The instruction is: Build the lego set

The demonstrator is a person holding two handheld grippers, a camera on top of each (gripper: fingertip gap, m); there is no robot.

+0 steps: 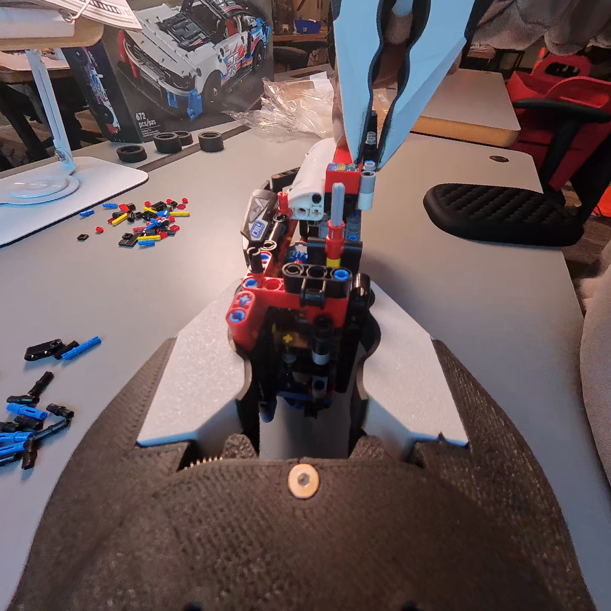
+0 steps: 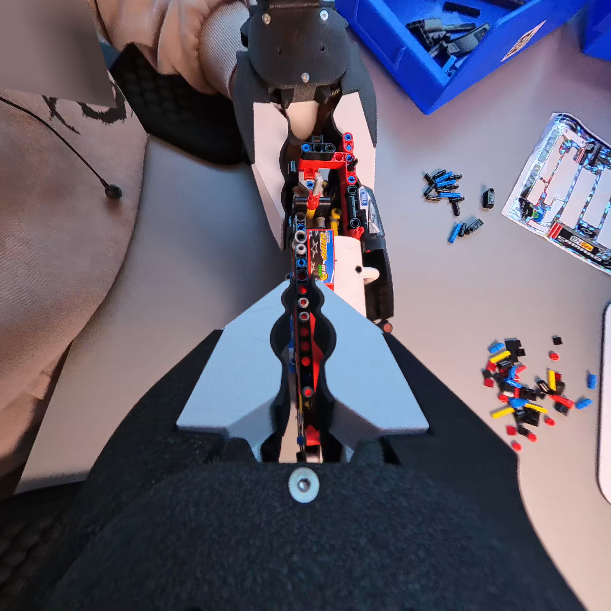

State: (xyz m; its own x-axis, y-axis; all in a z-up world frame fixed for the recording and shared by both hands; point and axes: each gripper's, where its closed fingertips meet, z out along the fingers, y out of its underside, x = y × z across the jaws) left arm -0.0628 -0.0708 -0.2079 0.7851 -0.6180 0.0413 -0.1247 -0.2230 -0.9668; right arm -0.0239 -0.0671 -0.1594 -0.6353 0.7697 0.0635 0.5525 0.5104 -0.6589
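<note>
The partly built red, black and white Lego car chassis (image 1: 307, 264) is held above the grey tabletop (image 1: 446, 297) between the two tools, one at each end. The left tool (image 1: 305, 334), with pale grey fingers on a black textured body, is clamped on the near end of the chassis, its fingers pressing the red frame and black beams from both sides. The right tool (image 2: 303, 297) grips the opposite end, its fingers closed on a long black beam with round holes (image 2: 302, 330) that runs along the top edge of the model; in the left wrist view this tool (image 1: 368, 158) comes down from above onto the red block at the far end.

A white curved panel (image 2: 350, 264) and a red stickered brick (image 2: 321, 254) sit mid-chassis. On the tabletop, well apart from the model, lies a scatter of small red, yellow, blue and black pieces (image 1: 148, 220), and nearer the left edge a cluster of black and blue pins (image 1: 29, 420). Four black rubber tyres (image 1: 170, 143) stand in front of the dark set box showing a white race car (image 1: 178, 62). A crumpled clear plastic bag (image 1: 297, 105) lies beside the box. In the right wrist view a sticker sheet (image 2: 562, 191) lies flat, and a blue plastic bin holding dark parts (image 2: 446, 43) stands at the far edge.
</note>
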